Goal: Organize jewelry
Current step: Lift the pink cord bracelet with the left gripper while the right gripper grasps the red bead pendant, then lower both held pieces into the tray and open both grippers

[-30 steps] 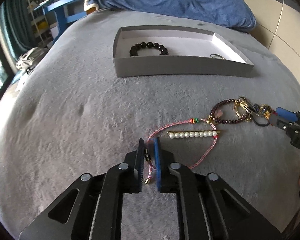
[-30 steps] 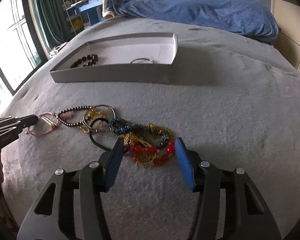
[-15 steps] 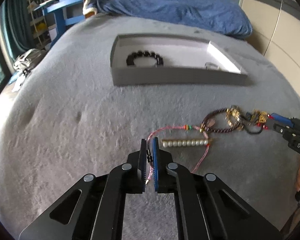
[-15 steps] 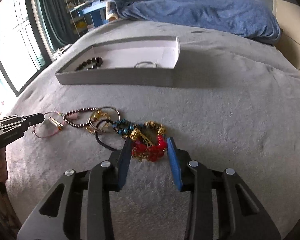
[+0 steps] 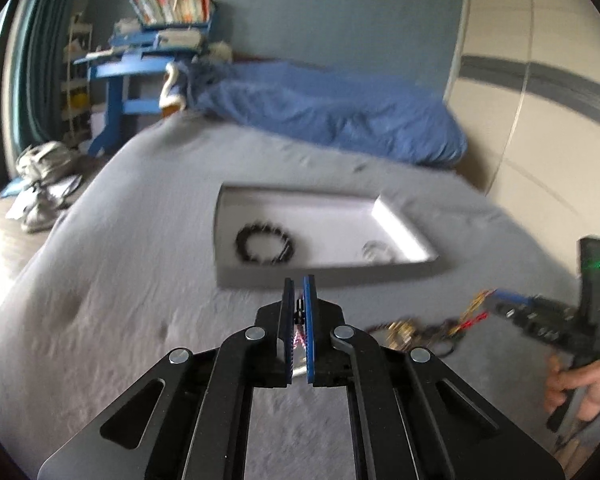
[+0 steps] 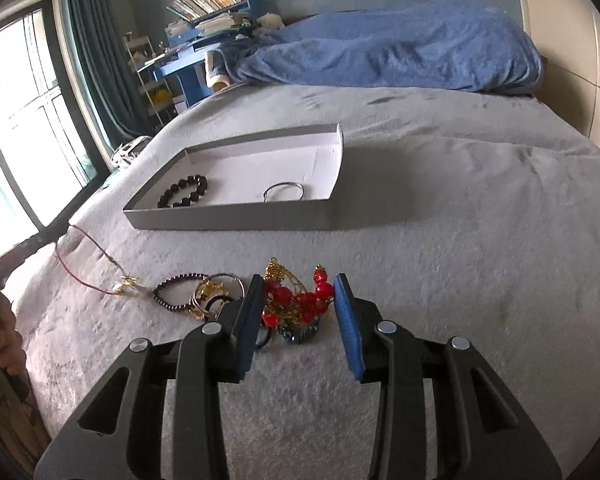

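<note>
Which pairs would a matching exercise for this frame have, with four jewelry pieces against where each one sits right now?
Things:
1. black bead bracelet
2. silver bangle
3. pink cord bracelet
4. red bead bracelet

Places:
A. between the open fingers of the right gripper
B. in the grey tray, at its left end
C. pinched in the left gripper, trailing down to the bed
D. in the grey tray, near its right end

Pairs: 1-B, 2-D, 3-C, 4-A
</note>
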